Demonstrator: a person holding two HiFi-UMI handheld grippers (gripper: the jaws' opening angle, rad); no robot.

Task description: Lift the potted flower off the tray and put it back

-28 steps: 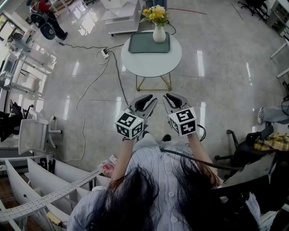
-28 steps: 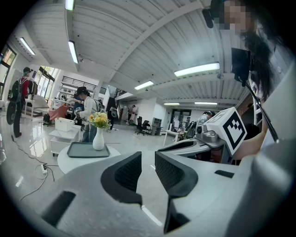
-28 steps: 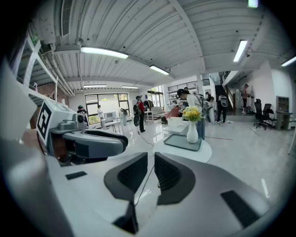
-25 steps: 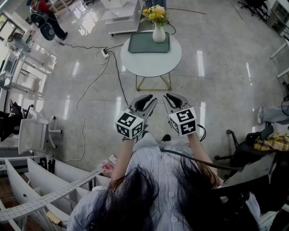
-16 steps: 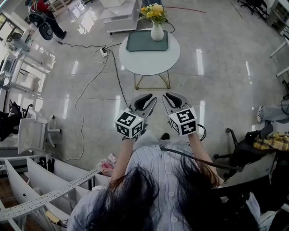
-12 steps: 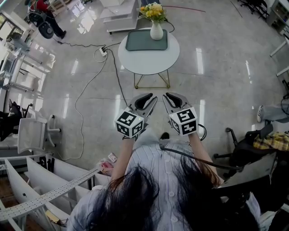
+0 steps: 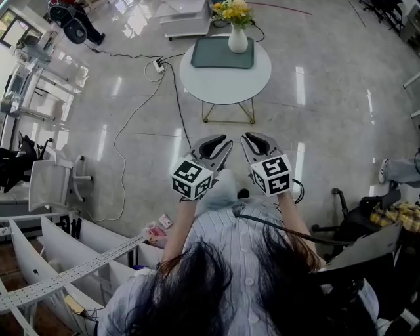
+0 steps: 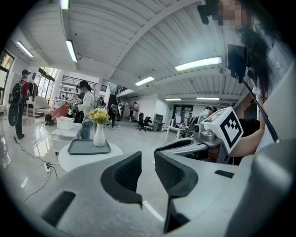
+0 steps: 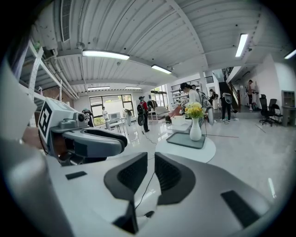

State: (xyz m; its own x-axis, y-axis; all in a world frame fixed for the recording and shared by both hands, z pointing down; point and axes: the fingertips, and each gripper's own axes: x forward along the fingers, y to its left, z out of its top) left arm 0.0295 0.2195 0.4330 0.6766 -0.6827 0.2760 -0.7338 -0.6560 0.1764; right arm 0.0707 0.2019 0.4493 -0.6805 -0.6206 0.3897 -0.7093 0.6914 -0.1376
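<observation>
Left tool [image 7: 226,142] closed, empty | right tool [image 7: 245,140] closed, empty | hands hidden under cubes [image 7: 191,178]

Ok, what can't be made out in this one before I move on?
- Flowers: head view, they reach the upper edge, tops possibly cut off; too small in any view to name the kind.
- Vase foot on the tray: head view, too small to judge.
- Table legs: left gripper view, hidden behind the left gripper body.
</observation>
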